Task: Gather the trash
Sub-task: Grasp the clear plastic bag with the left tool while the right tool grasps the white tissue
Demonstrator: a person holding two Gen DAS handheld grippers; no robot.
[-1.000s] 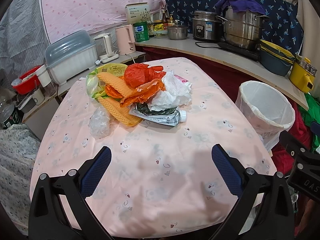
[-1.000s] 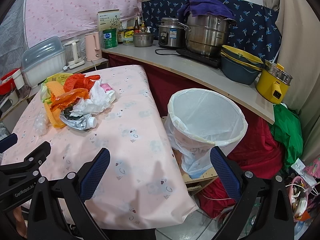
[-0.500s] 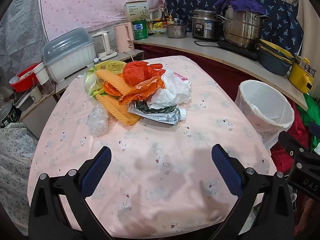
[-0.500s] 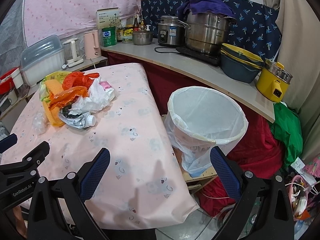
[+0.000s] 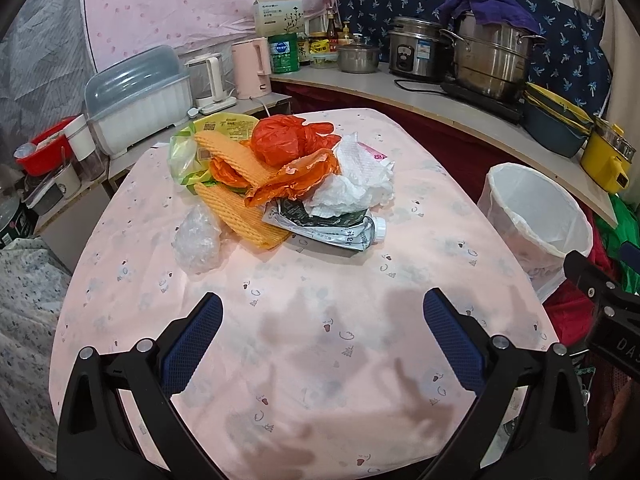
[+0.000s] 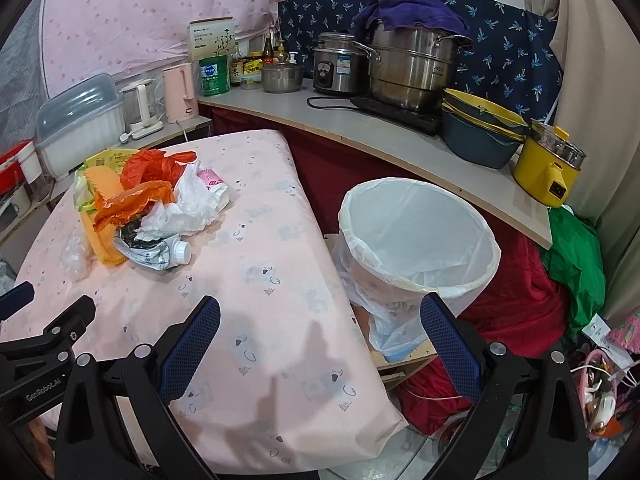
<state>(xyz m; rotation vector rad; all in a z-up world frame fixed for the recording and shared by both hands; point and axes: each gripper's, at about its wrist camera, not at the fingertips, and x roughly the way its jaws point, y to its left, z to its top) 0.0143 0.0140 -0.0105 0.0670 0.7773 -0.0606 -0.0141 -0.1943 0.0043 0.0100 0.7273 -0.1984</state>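
Together, near the far left corner of the table [image 5: 460, 248], the trash lies in one heap: a clear plastic wad [image 5: 198, 242] at its left edge, then yellow ribbed wrappers [image 5: 240, 216], orange plastic bags [image 5: 296, 156], crumpled white paper [image 5: 356, 184] and a flattened silver pouch [image 5: 332, 232] with a white cap. Nearer, the left gripper [image 5: 322, 338] hangs over the table's near edge, jaws spread wide and holding nothing. Right of the table stands a white-lined bin [image 6: 420, 236]. The right gripper [image 6: 320, 340], equally wide and bare, hovers over the table's near right corner.
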